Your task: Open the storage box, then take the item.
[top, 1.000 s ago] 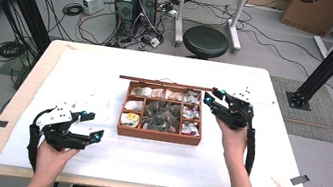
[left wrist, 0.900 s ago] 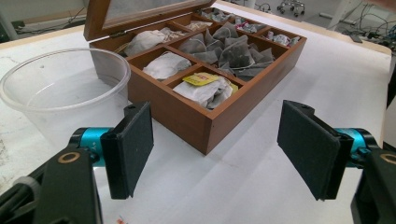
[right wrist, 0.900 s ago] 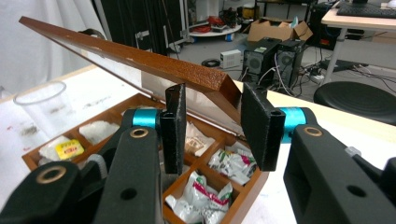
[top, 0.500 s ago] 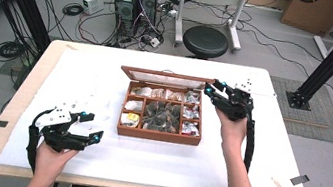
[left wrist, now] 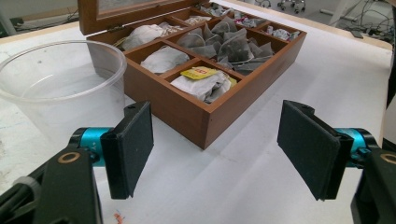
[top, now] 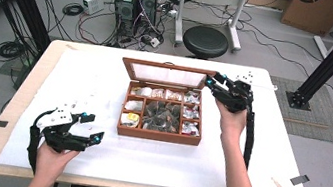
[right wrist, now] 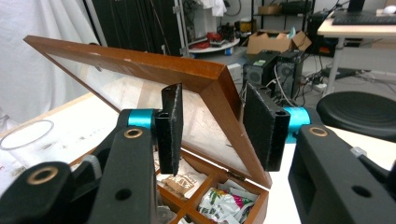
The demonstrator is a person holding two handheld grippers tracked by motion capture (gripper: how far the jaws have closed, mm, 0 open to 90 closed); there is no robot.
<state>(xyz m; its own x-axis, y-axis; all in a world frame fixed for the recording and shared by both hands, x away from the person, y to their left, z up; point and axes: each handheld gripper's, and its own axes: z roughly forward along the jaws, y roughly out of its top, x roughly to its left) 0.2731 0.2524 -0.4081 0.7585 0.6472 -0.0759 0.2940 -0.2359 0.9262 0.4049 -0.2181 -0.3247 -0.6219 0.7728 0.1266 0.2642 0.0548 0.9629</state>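
Two grippers are in your hands at the white-covered table (top: 268, 140). Your right gripper (top: 216, 85) is at the far right corner of the wooden tea box (top: 158, 133), which sits mid-table toward the far edge. Its jaws straddle the corner of the raised glass-paned lid (right wrist: 154, 79); they have just been easing apart, and in the right gripper view the pads stand on either side of the wooden frame with a gap showing, so the lid is between them but not pinched. The lid stands propped up from the box's far edge, leaning back. The compartments hold tea bags (left wrist: 201, 84), pale ones at the left, dark pyramid ones in the middle.

Your left gripper (top: 91, 127) rests near the table's near left corner, jaws spread wide and empty. A clear plastic cup (left wrist: 56, 79) stands just beside the box.
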